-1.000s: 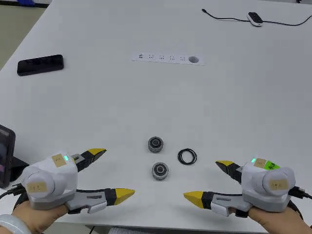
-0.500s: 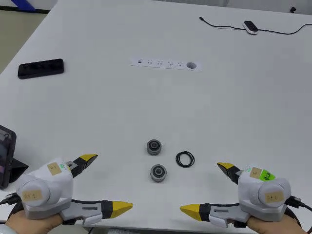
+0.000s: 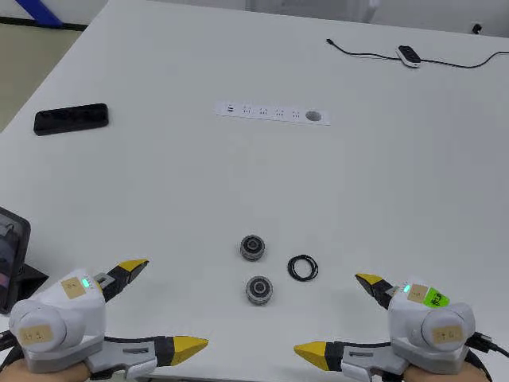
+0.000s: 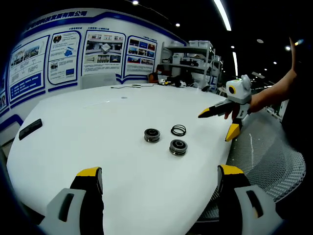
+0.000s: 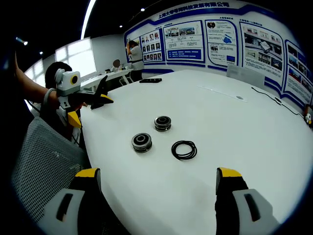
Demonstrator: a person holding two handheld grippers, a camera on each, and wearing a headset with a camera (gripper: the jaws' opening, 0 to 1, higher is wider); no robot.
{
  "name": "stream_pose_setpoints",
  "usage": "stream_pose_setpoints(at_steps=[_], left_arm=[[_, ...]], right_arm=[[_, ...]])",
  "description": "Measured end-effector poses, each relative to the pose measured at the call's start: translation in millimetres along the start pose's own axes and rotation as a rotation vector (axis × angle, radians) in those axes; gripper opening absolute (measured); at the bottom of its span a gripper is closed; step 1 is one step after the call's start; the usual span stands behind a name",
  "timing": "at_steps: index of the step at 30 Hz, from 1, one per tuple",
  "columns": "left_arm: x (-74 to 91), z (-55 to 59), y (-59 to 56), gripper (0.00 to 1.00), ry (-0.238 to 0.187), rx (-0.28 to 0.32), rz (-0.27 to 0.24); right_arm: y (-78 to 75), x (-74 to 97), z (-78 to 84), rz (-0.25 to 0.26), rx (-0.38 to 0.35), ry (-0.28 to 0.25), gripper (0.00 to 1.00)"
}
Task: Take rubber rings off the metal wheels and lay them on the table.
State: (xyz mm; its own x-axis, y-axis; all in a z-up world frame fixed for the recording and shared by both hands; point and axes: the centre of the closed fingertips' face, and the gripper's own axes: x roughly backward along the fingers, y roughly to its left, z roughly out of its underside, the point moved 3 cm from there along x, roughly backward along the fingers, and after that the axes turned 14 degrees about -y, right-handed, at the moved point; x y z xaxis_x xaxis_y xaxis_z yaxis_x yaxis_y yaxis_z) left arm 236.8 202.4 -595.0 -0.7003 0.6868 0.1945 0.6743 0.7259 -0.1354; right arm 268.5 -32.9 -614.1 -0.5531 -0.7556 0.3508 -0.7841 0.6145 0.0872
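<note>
rubber rings (image 3: 303, 267): flat on the table (image 3: 238, 183), right of the far wheel (image 3: 253, 247) and near wheel (image 3: 259, 290)
left gripper (image 3: 169, 304): jaws wide, empty
right gripper (image 3: 333, 314): jaws wide, empty

table (image 3: 238, 183): matt white, smooth | wheels (image 3: 253, 247): dull metal | rings (image 3: 303, 267): black rubber

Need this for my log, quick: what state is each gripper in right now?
Left gripper: open, holding nothing.
Right gripper: open, holding nothing.
</note>
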Motion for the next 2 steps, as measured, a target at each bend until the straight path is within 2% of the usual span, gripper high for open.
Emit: stream_pose_setpoints(at_steps=[2], left_arm=[[-0.6, -0.5, -0.1, 1.0, -0.002, 0.0, 0.001]], right_arm=[[0.0, -0.2, -0.5, -0.002, 0.002, -0.001, 0.99]])
